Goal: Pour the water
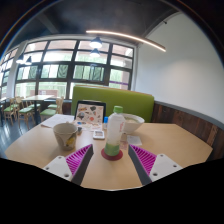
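A clear plastic bottle (115, 132) with a green cap and green liquid at its base stands upright on a red coaster (112, 154) on the wooden table (170, 146). My gripper (112, 160) is open; its purple pads (80, 160) sit to either side, with the bottle's base just ahead of and between the fingertips, gaps on both sides. A beige cup (66, 136) stands on the table to the left of the bottle.
A framed sign (90, 114) and a white bowl (133, 122) stand beyond the bottle. A green bench back (125, 100) runs behind the table, with large windows (70, 70) and more tables to the left.
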Available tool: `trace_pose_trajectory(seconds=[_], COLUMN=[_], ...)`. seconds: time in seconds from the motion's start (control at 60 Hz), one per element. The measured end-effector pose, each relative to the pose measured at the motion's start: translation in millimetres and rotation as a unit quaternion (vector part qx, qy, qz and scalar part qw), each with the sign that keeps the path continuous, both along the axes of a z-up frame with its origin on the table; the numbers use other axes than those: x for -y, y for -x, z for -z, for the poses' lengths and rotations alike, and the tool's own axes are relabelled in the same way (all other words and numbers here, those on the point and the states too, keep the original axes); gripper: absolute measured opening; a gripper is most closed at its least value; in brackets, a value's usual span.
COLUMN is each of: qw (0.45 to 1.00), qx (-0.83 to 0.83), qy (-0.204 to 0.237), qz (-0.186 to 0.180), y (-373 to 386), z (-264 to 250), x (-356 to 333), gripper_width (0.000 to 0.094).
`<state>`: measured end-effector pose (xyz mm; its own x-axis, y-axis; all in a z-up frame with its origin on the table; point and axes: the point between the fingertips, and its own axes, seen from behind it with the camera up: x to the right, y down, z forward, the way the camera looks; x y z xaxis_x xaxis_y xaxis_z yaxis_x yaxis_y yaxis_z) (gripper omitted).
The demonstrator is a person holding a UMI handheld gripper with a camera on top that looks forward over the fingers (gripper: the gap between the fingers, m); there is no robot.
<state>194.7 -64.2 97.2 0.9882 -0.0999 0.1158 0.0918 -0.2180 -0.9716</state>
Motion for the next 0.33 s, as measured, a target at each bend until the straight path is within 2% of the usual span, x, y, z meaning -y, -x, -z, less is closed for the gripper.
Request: trace_pose_trajectory(seconds=[0.183, 0.25, 0.333], qw=[1.000, 0.999, 0.999], qx=[-0.026, -0.027, -0.040], qy=[-0.010, -0.023, -0.023], qz=[-0.006, -0.016, -0.012], y=[28, 34, 33], z=[-14, -22, -23], x=[79, 88, 99], gripper_width=[0.0820, 0.0821, 0.0821])
